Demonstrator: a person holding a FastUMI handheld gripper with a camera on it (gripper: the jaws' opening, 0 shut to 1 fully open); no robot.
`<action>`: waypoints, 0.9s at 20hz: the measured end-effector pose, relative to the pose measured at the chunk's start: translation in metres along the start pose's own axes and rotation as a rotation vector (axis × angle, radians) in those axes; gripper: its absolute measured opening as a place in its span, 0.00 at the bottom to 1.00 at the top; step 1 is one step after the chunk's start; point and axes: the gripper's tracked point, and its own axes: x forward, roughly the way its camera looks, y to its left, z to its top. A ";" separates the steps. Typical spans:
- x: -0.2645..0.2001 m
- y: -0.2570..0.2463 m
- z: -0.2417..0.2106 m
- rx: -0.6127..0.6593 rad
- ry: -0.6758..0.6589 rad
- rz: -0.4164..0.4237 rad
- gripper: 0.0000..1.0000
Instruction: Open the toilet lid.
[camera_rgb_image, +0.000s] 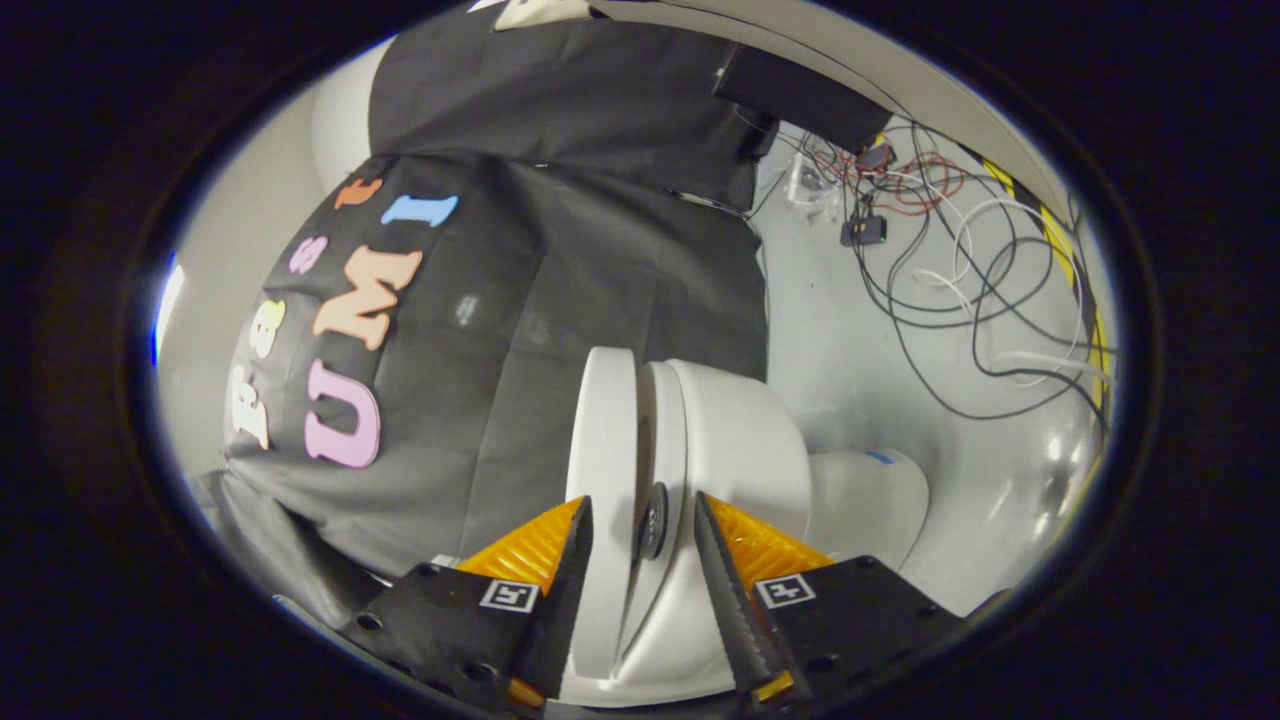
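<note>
I see a white toilet turned on its side in the rolled gripper view. Its lid (605, 420) stands a narrow gap off the seat (665, 420), and a dark round bumper (652, 520) shows in that gap. The bowl (745, 440) and its base (870, 490) lie beyond the seat. My gripper (640, 500) is open. One finger rests along the outer face of the lid and the other lies past the seat, against the bowl's rim. The front edges of lid and seat sit between the fingers. I cannot tell whether either finger touches them.
The black cloth wall (600, 250) hangs behind the toilet. Loose cables (950, 250) and a small black box (865, 230) lie on the pale floor beside the bowl. Yellow-and-black tape (1060, 240) marks the floor's far edge.
</note>
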 end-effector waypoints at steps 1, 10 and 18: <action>0.003 0.000 0.001 0.027 -0.014 0.001 0.64; 0.017 -0.010 -0.014 0.034 0.035 -0.045 0.07; 0.016 -0.001 -0.014 -0.239 0.029 -0.171 0.02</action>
